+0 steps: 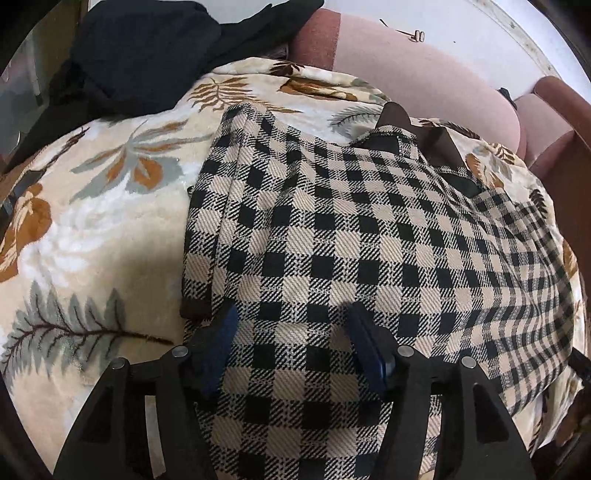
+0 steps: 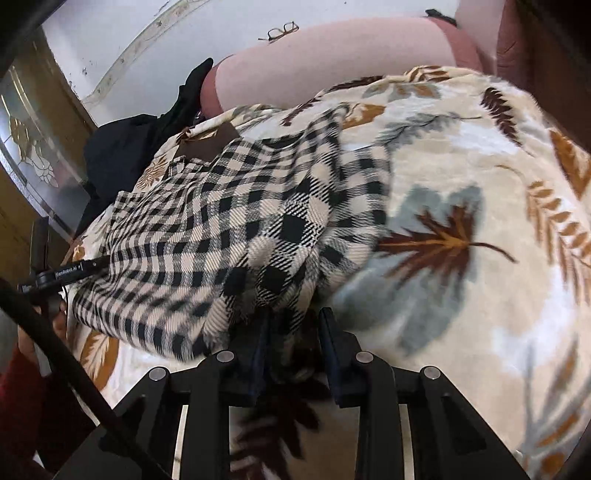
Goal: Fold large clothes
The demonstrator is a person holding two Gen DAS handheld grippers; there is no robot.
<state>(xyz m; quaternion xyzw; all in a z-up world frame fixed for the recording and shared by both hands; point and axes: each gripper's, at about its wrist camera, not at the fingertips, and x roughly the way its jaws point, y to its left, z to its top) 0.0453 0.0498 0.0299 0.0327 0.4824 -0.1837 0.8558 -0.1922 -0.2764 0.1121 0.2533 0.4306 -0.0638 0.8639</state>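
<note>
A beige-and-black checked garment [image 1: 332, 229] with a brown collar [image 1: 397, 114] lies spread on a leaf-patterned blanket [image 1: 92, 229]. My left gripper [image 1: 293, 323] hovers low over its near part, jaws wide apart, the flat cloth showing between the blue pads [image 1: 225, 332] with nothing pinched. In the right wrist view the same garment [image 2: 221, 229] lies left of centre, its near right edge bunched and raised. My right gripper [image 2: 295, 325] stands narrow at that edge, with checked cloth running down between its fingers. The picture there is blurred.
A pile of dark clothing [image 1: 140, 55] lies at the blanket's far left, also seen as dark clothing [image 2: 122, 147]. A pink cushioned backrest [image 1: 424, 74] runs behind, with glasses [image 2: 282, 31] on it. A red sleeve [image 2: 22, 387] shows at lower left. Bare blanket [image 2: 480, 295] spreads right.
</note>
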